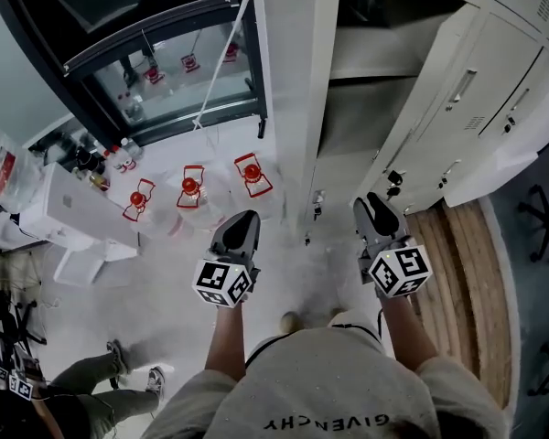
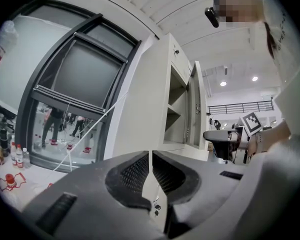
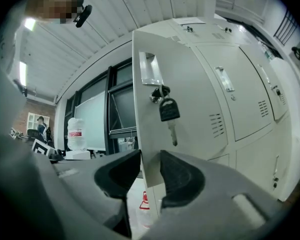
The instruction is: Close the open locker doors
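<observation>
Floor (image 1: 165, 286) is pale and smooth, and a strip of wood planking (image 1: 467, 263) runs along its right side. Room is bounded at the top by a black-framed window (image 1: 165, 53), with a grey locker bank (image 1: 297, 90) standing beside it.

Counted items:
- Three jugs (image 1: 191, 190) with red caps stand on the floor in a row, near the locker's side wall.
- A cluster of small bottles (image 1: 119, 158) sits left of the jugs; the number cannot be read.
- Two chair bases (image 1: 540, 216) show at the right edge.
- One other person (image 1: 101, 373) is visible at the lower left, legs and shoes only.

One door (image 3: 190, 109) stands swung out from the bank, exposing shelved compartments. Whether a second panel further right is also ajar cannot be told. The door carries one handle (image 3: 149, 69), and one key (image 3: 169, 111) hangs just below it. The doors beyond it in the right gripper view lie flush and closed.

The right gripper (image 3: 150, 156) is clamped on the door's free edge near its bottom corner, one pad on each face. The left gripper (image 2: 150, 156) holds nothing, with only a thin slit between its jaws. It hangs level with the right gripper over the floor, near the locker's side wall and apart from the door.
</observation>
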`<action>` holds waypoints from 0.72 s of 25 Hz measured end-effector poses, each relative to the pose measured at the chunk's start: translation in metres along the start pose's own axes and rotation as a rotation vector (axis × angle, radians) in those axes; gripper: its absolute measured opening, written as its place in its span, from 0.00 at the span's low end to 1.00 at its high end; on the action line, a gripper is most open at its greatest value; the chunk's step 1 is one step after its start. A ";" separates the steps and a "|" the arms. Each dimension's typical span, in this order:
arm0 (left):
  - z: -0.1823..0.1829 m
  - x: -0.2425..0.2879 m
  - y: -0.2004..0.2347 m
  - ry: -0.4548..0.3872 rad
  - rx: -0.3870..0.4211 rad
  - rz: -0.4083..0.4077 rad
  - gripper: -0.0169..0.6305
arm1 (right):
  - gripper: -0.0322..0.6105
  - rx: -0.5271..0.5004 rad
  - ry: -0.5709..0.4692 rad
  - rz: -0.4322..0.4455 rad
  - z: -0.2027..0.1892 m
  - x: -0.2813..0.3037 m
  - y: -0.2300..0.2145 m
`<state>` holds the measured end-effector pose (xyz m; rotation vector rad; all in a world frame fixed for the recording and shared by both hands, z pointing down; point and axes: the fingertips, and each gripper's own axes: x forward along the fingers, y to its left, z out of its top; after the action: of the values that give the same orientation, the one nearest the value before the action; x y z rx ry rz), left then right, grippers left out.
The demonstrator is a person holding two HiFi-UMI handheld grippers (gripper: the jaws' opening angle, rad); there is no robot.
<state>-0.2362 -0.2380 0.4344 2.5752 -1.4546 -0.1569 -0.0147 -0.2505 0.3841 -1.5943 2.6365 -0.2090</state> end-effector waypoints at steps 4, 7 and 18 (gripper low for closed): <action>0.001 -0.003 0.009 -0.002 -0.004 0.013 0.05 | 0.23 -0.009 0.005 0.019 -0.001 0.017 0.004; -0.001 -0.007 0.013 -0.001 -0.007 0.026 0.05 | 0.23 0.009 0.003 0.031 -0.002 0.028 0.006; 0.001 -0.032 0.044 0.017 0.024 0.085 0.05 | 0.23 0.043 -0.010 0.045 -0.002 0.076 0.013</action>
<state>-0.2892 -0.2331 0.4428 2.5214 -1.5658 -0.1059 -0.0618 -0.3116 0.3860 -1.5182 2.6386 -0.2532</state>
